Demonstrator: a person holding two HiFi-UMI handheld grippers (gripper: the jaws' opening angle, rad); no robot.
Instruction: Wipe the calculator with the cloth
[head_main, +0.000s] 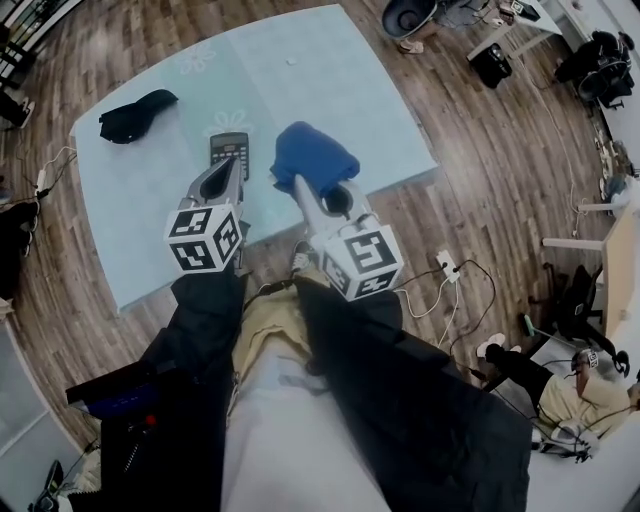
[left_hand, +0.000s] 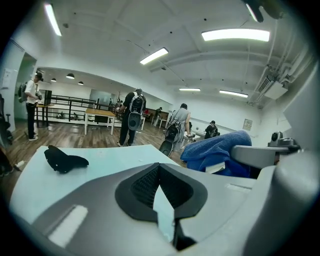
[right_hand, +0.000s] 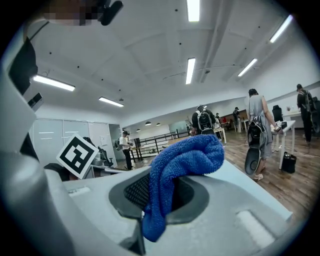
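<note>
My head camera looks steeply down on the counter (head_main: 330, 90); both low cameras face level, sharing the cloth (head_main: 312, 155) close.

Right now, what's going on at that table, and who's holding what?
A person stands over the light blue table with a gripper in each hand. The right gripper is shut on the blue cloth, which bunches up past its jaws. The left gripper is shut and empty, near the calculator. In the head view the cloth is beside the calculator, not on it, so wiping does not look under way. A black object lies further left.
</note>
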